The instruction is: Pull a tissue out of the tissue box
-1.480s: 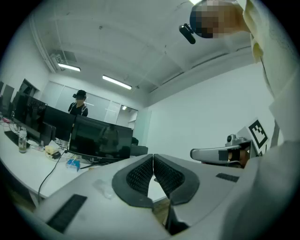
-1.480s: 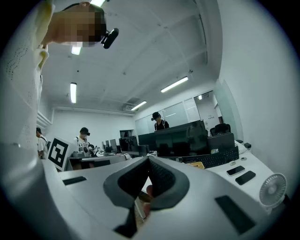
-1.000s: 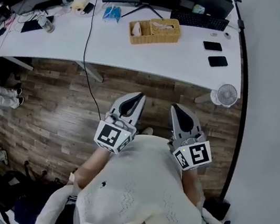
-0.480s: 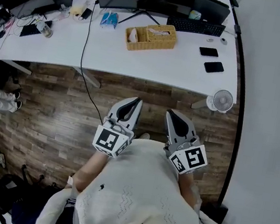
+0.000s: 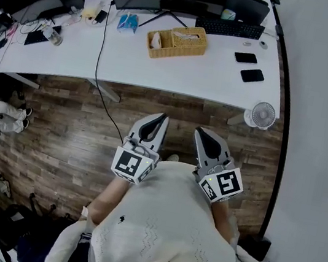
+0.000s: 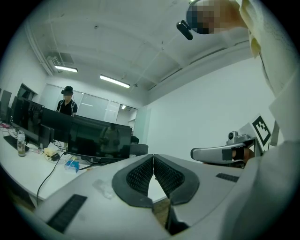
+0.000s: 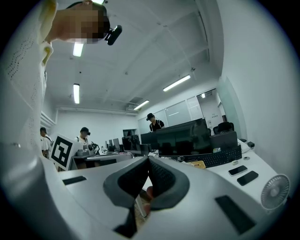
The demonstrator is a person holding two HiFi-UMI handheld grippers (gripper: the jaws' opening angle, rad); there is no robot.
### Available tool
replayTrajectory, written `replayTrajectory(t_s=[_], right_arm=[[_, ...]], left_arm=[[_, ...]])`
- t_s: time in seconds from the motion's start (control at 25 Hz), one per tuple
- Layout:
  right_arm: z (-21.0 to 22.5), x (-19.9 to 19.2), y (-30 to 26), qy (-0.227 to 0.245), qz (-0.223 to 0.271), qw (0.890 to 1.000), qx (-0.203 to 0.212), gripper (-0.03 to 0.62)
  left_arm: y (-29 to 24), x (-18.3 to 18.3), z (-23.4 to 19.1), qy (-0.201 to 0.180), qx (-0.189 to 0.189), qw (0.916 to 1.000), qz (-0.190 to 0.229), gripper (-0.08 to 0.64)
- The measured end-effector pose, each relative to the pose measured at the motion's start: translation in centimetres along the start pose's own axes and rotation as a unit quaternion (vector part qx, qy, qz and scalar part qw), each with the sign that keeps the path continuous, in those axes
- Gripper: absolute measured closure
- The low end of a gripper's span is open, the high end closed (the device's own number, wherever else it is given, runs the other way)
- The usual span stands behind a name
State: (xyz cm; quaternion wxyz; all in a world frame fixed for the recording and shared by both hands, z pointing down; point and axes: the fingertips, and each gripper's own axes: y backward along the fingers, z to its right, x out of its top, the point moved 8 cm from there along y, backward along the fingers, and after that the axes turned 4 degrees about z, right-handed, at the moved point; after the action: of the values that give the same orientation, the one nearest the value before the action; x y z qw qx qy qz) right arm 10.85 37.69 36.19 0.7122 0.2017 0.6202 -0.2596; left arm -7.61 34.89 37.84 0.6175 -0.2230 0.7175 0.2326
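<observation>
The tissue box [image 5: 189, 35] lies in a wicker basket [image 5: 176, 46] on the far white desk [image 5: 162, 65], a white tissue showing at its slot. Both grippers are held close to the person's chest, well short of the desk, over the wooden floor. My left gripper [image 5: 157, 119] is shut with nothing between its jaws, tips meeting [image 6: 152, 157]. My right gripper [image 5: 205, 132] is shut and empty too, tips touching [image 7: 147, 161]. The right gripper view catches the basket [image 7: 199, 164] edge beside a keyboard.
Two phones [image 5: 249, 67] lie at the desk's right end, a keyboard [image 5: 230, 27] and monitors behind. A blue packet [image 5: 128, 22] and a bottle [image 5: 54, 32] sit to the left. A small fan [image 5: 262, 113] stands on the floor. A cable [image 5: 104, 95] hangs off the desk. A white wall closes the right side.
The view has shifted slightly; the desk sits a little farther up the frame than one second ago. Both grippers stay shut and close to the body.
</observation>
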Motion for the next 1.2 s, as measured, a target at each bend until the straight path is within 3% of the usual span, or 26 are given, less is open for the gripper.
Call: replayTrajectory(t_s=[0.48,0.72,0.92,1.2], right_arm=[[1.7,-0.5,0.0,0.007,-0.009,0.999,-0.044,0.591],[3.6,0.2,-0.4,0.010,-0.007,0.999,-0.048,0.592],[5.6,0.5,-1.6,0.003,0.004,0.997,-0.076,0.592],[8.1,0.3,-5.0,0.014,-0.016,0.997,-0.078,0.592]], left_arm=[[-1.9,-0.6,-0.4,-0.003,-0.020,0.9997,-0.012,0.546],[-4.9,-0.6,-1.1,0.004,-0.037,0.9993,-0.005,0.546],[-7.5,-1.1,-2.3,0.012,-0.047,0.9987,-0.013,0.546],[-11.1,-1.7,-4.9,0.018,-0.058,0.9978,-0.026,0.546]])
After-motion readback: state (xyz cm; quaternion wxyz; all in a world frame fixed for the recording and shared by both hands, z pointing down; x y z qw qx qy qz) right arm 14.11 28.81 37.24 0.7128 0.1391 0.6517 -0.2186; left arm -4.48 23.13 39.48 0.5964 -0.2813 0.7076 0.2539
